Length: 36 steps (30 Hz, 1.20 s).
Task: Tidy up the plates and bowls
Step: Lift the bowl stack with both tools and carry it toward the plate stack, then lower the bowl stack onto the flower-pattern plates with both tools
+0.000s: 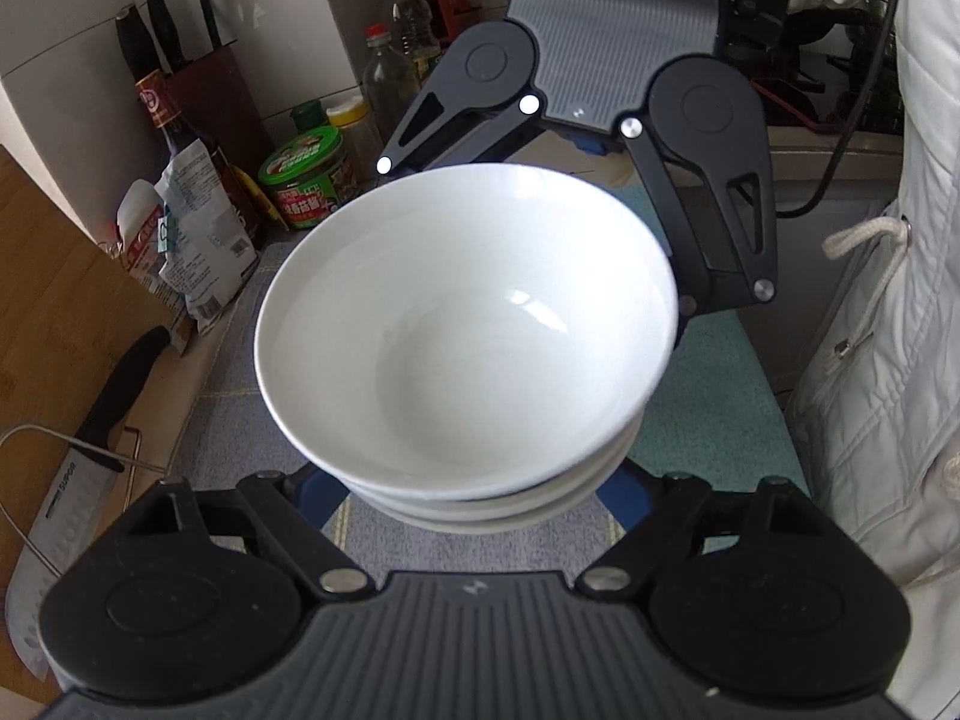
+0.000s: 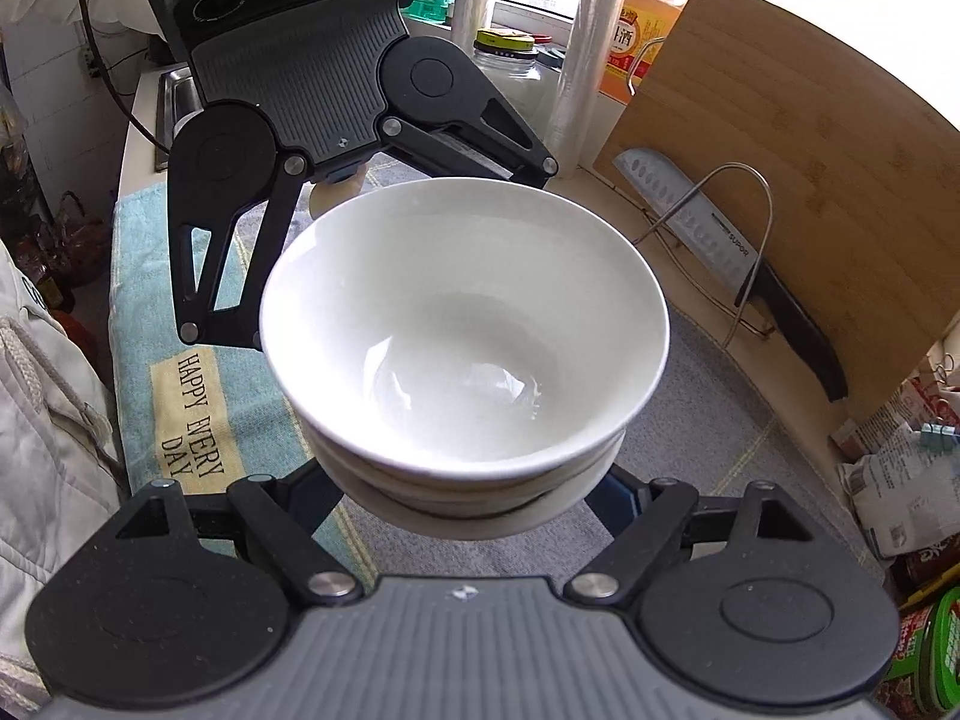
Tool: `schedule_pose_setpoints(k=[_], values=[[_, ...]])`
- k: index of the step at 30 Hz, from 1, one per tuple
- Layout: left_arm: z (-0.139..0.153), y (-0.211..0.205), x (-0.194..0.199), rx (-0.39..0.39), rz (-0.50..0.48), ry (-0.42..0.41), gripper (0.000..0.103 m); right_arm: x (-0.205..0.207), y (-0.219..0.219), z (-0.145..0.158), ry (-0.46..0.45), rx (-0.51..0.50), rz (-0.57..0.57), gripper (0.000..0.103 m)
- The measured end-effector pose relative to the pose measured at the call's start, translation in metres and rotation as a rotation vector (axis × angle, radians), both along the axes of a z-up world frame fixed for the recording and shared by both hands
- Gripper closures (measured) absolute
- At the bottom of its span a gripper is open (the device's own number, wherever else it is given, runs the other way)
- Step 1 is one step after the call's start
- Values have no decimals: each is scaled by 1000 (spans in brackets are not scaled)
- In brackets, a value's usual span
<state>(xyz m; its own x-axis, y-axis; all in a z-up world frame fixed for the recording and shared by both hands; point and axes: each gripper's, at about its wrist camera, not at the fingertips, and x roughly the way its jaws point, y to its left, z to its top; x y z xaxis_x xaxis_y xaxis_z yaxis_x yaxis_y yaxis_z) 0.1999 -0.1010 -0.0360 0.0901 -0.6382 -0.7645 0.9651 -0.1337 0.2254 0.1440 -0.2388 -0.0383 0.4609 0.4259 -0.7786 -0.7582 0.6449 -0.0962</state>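
Observation:
A stack of three white bowls (image 1: 462, 324) fills the middle of both wrist views and hangs above a towel-covered counter. My left gripper (image 1: 474, 510) reaches in from the near side, its blue fingers (image 1: 318, 492) running under the lowest bowl on both flanks. From the opposite side my right gripper (image 2: 462, 516) does the same, and its fingers (image 2: 606, 498) hug the bottom bowl. Each gripper appears across the stack in the other's view: the right gripper (image 1: 540, 144) and the left gripper (image 2: 372, 180). All the fingertips are hidden beneath the bowls (image 2: 462, 330).
A wooden cutting board (image 2: 780, 150) leans by a cleaver (image 2: 708, 240) in a wire rack. Knife block (image 1: 198, 96), bottles and a green-lidded jar (image 1: 306, 174) crowd the back wall. A teal towel (image 2: 180, 312) and a grey towel (image 2: 720, 420) cover the counter. A person's white jacket (image 1: 888, 360) borders it.

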Motion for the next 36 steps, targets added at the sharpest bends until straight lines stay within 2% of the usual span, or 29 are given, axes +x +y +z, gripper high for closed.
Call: schedule_pose_setpoints(k=[13, 23, 36], values=[[2, -76, -8, -3, -69, -28, 17, -12, -72, 6, -21, -19, -76, 14], [-16, -146, 1, 1, -112, -26, 17, -7, -134, -7, -12, -42, -134, 14], [-35, -169, 13, 55, -95, -7, 17, 10, -157, -33, 30, -2, -133, 14]])
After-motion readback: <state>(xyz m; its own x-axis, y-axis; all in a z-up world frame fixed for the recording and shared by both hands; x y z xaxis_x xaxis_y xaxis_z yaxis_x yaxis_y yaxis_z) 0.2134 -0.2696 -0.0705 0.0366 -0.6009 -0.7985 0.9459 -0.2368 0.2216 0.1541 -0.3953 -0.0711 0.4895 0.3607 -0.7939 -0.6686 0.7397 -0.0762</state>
